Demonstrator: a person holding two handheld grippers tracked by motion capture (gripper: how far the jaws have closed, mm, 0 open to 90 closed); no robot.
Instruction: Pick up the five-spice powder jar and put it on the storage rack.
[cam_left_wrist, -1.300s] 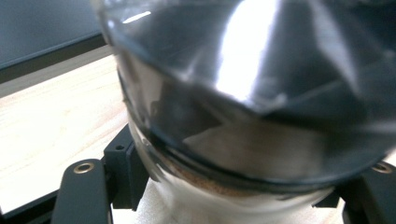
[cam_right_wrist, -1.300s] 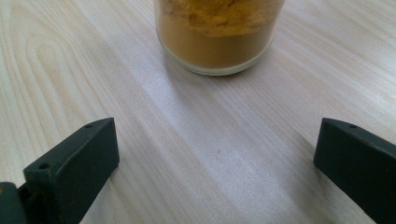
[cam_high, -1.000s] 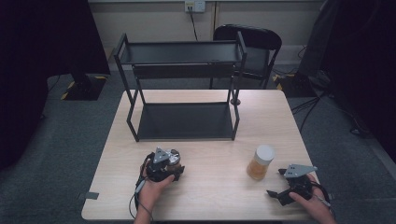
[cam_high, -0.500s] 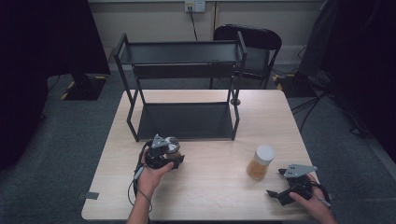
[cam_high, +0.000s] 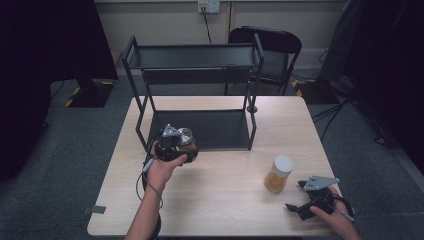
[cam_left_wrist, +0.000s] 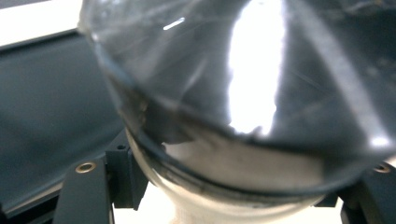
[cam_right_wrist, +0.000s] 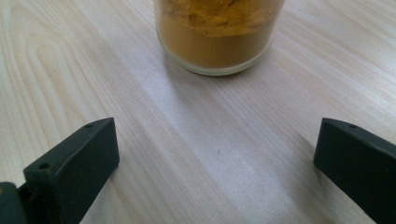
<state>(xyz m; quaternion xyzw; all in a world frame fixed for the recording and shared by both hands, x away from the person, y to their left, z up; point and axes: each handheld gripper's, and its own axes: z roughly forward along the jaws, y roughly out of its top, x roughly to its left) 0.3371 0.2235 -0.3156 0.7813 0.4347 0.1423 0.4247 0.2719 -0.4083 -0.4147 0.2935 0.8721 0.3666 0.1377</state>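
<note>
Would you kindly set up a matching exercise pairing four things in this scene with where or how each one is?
Things:
1. clear glass jar with dark contents
2. glass jar of orange powder with a white lid
3. black metal two-tier shelf rack
4. right gripper

States:
A. open, low over the table's near right corner
B. standing upright on the wooden table
C. clamped in the left gripper, off the table
D. at the table's far side

Pairs: 1-C, 2-B, 3-D, 4-A

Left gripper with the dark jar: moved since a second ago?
Yes. The left gripper, shut on the dark glass jar, has travelled up the high view toward the black metal shelf rack, now at its lower shelf's front edge.
</note>
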